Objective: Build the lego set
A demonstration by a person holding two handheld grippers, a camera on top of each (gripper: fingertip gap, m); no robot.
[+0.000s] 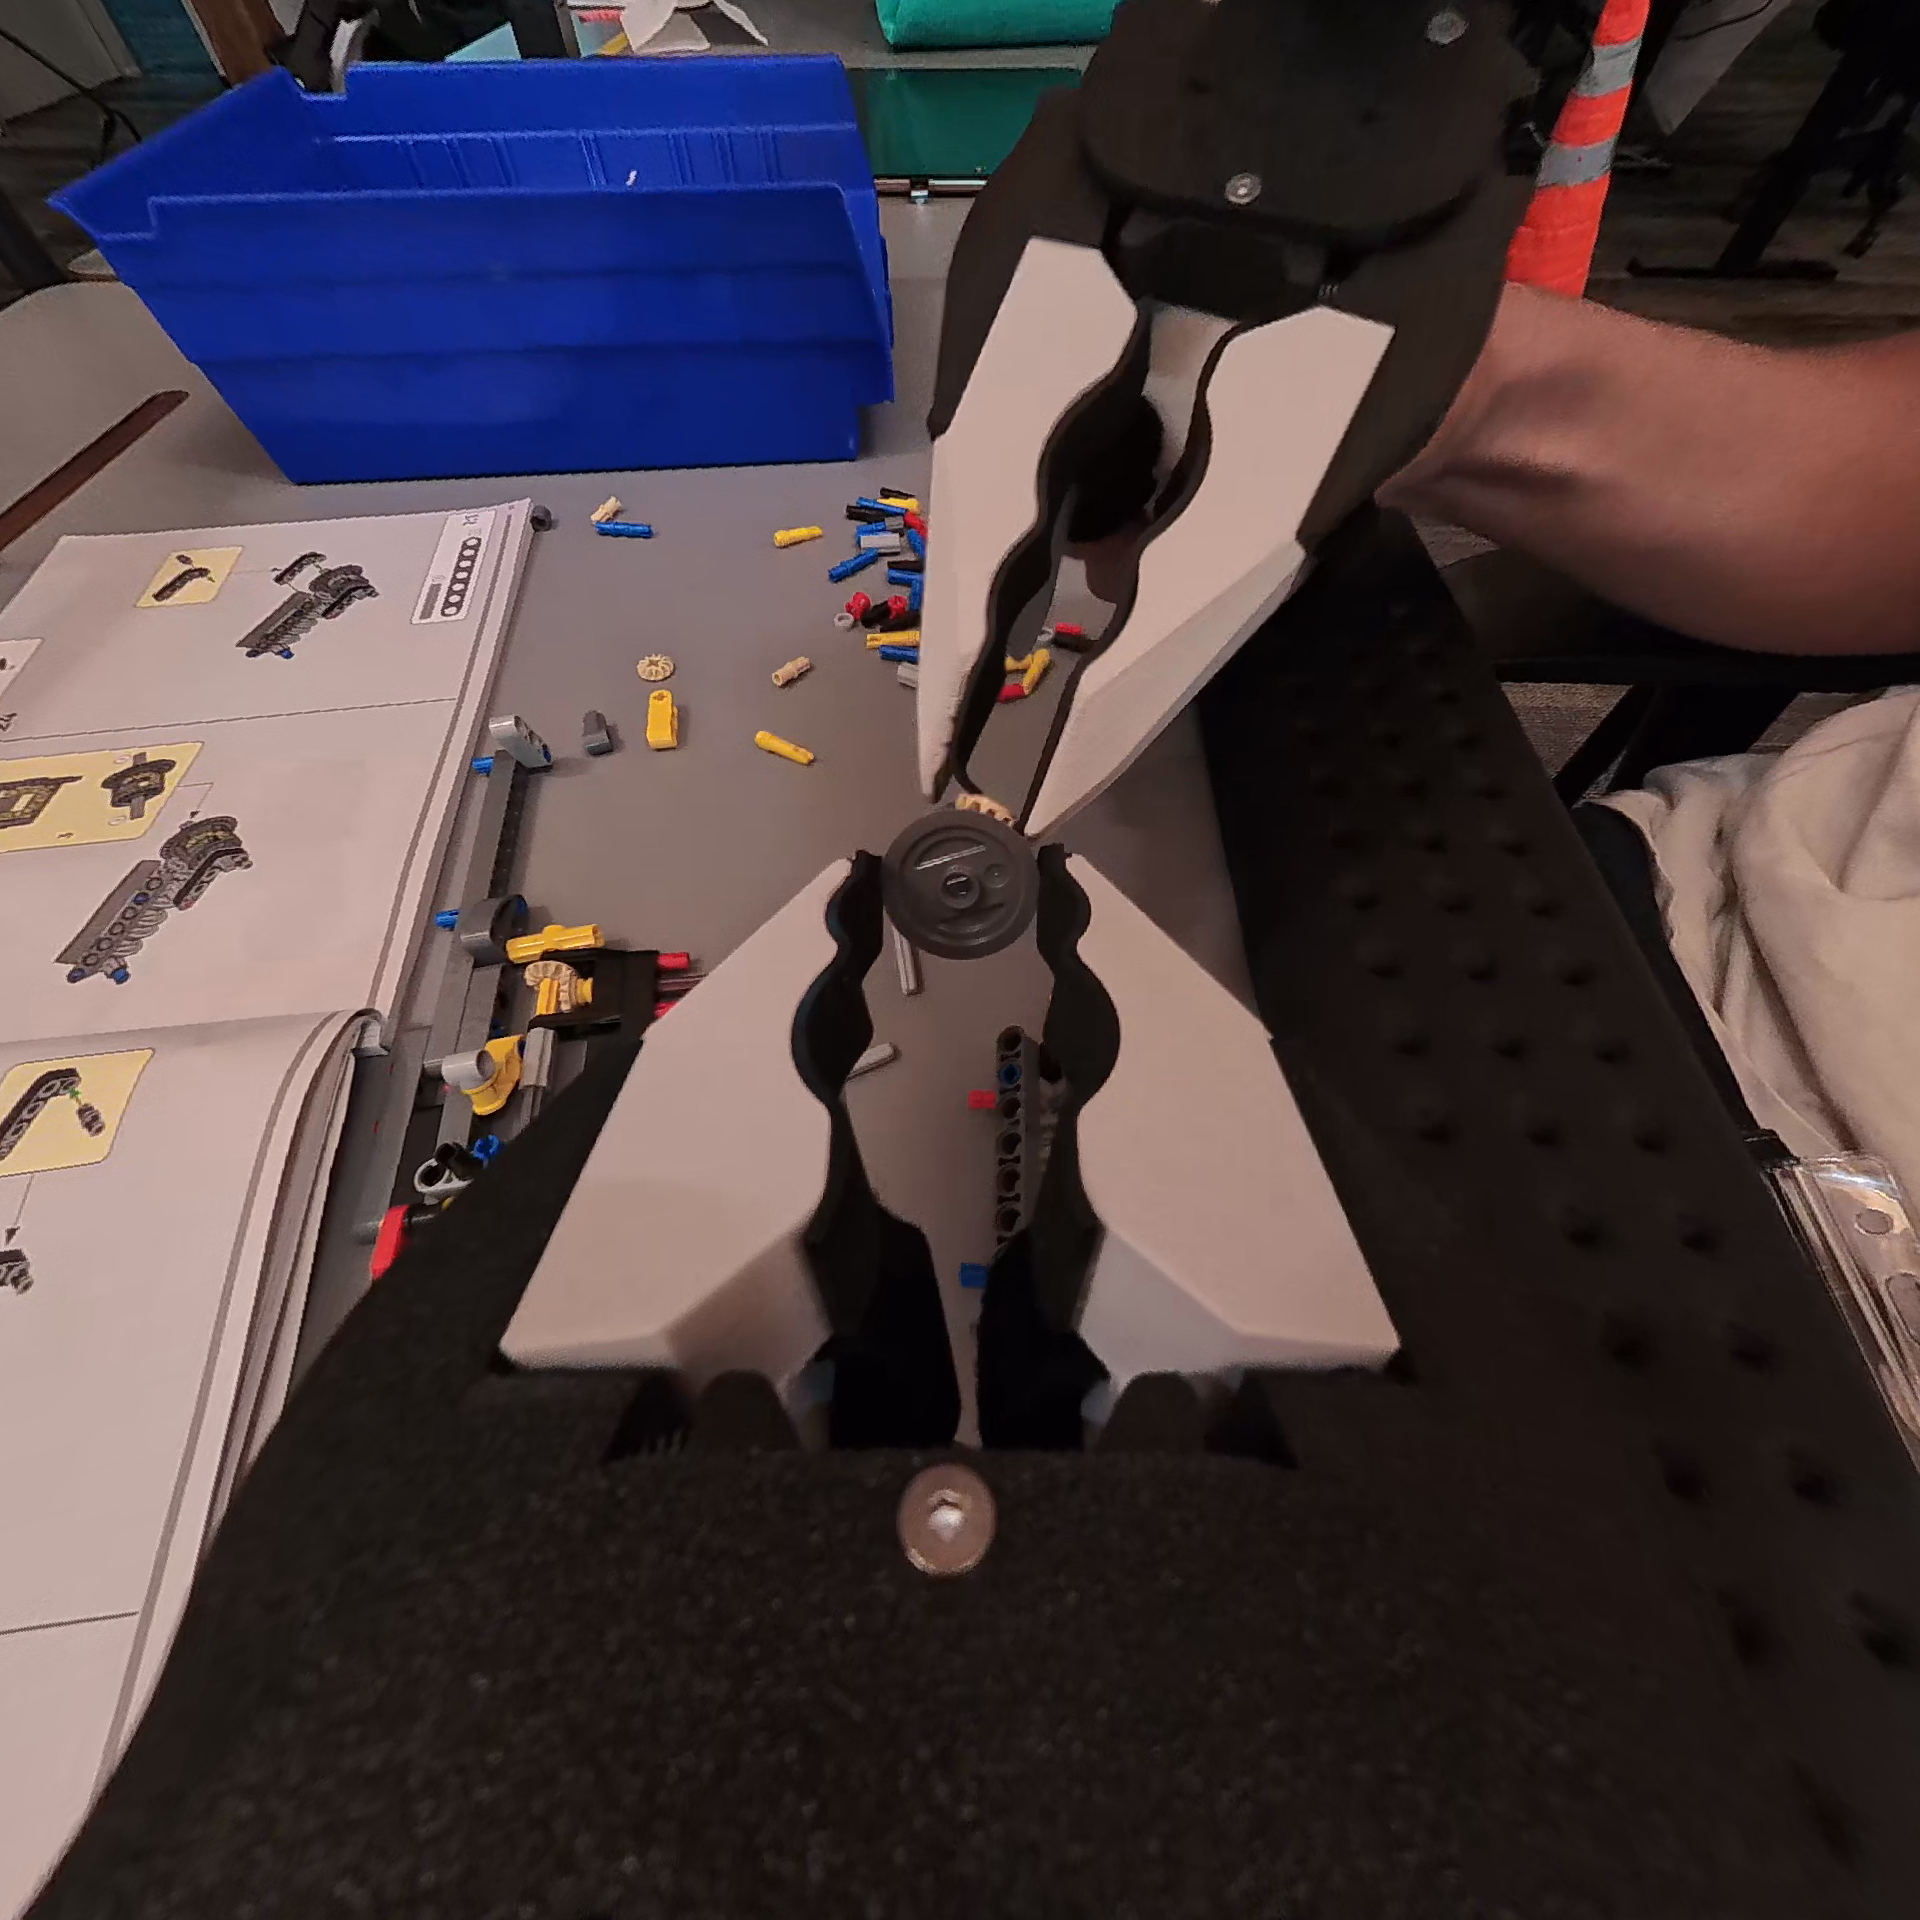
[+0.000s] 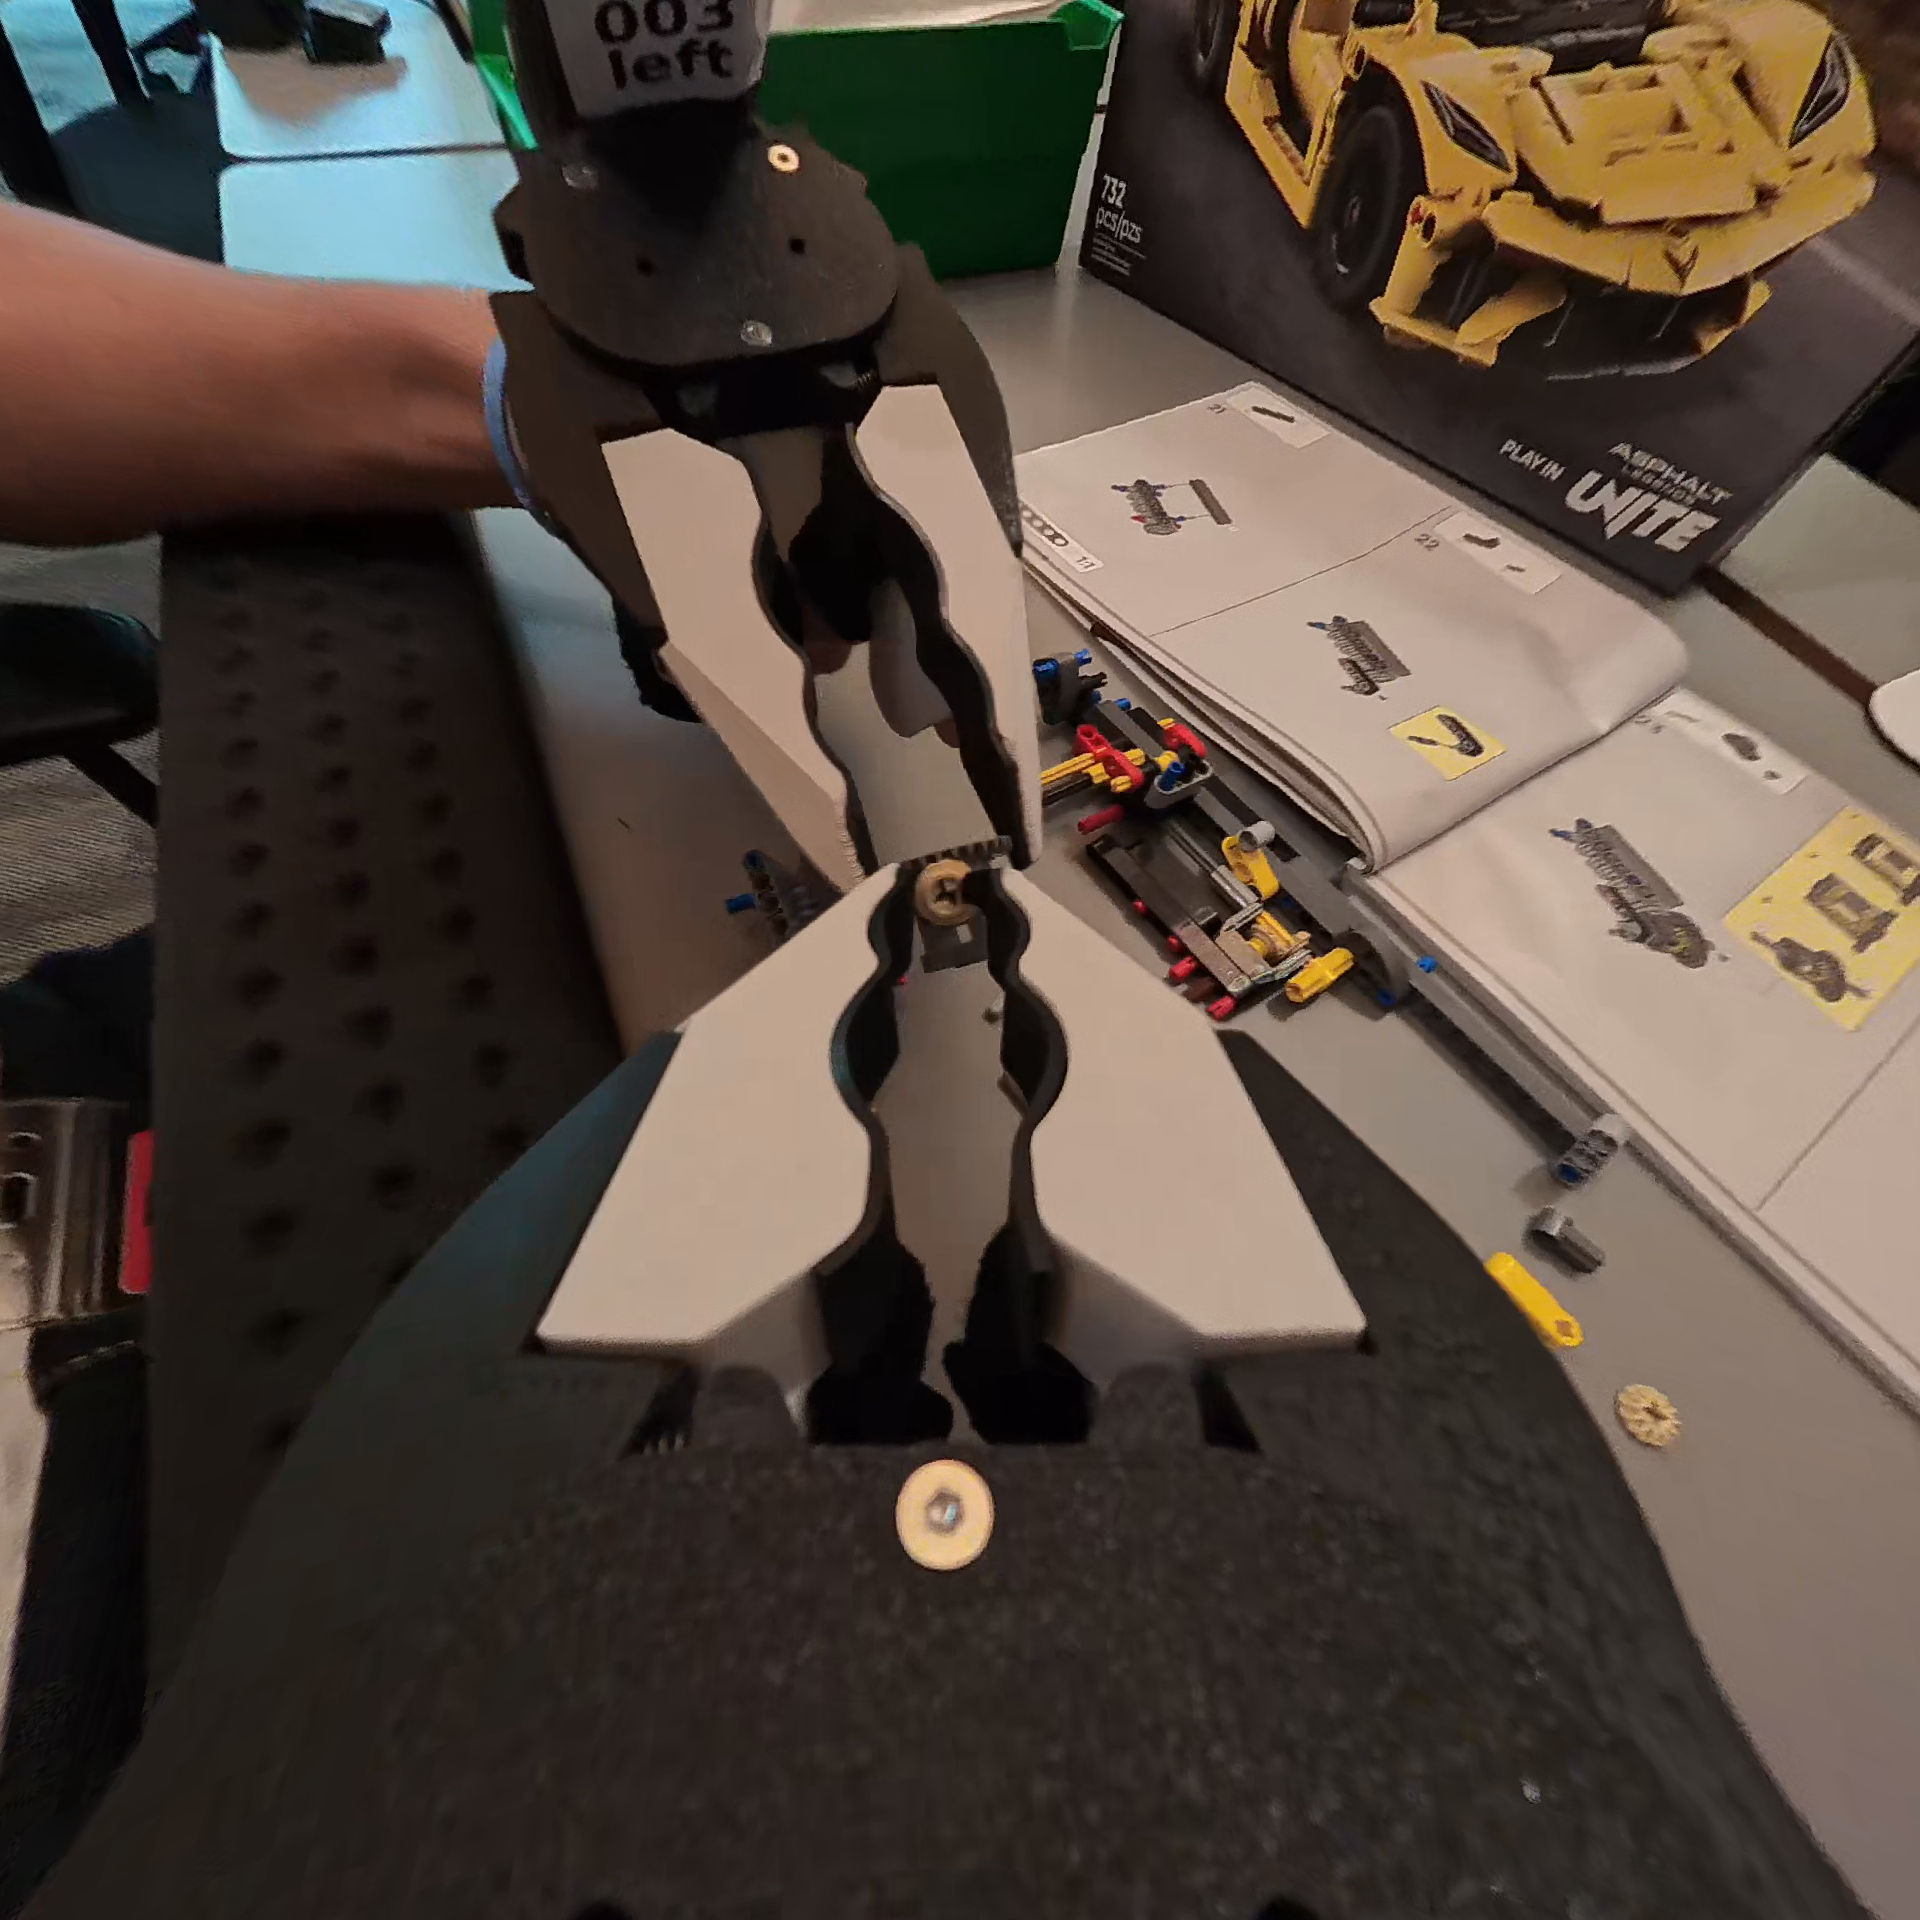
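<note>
In the left wrist view my left gripper point(image 1: 956, 873) is shut on a dark grey round Lego piece point(image 1: 961, 899) and holds it above the table. My right gripper point(image 1: 982, 805) comes in from above, tip to tip with it, and is shut on a small tan gear point(image 1: 982, 802) that touches the round piece's top edge. In the right wrist view my right gripper point(image 2: 945, 885) holds the tan gear point(image 2: 941, 894). The left gripper point(image 2: 945, 854) meets it from above with the toothed rim of the round piece point(image 2: 951, 850) showing between its tips.
A partly built grey, black and yellow assembly point(image 1: 540, 987) lies beside the open instruction booklet point(image 1: 208, 831). Loose pins point(image 1: 883, 582) are scattered on the grey table. Stacked blue bins point(image 1: 499, 260) stand behind. The set's box point(image 2: 1507, 260) and a green bin point(image 2: 935, 125) stand farther back. The tips of both grippers are at nearly the same place.
</note>
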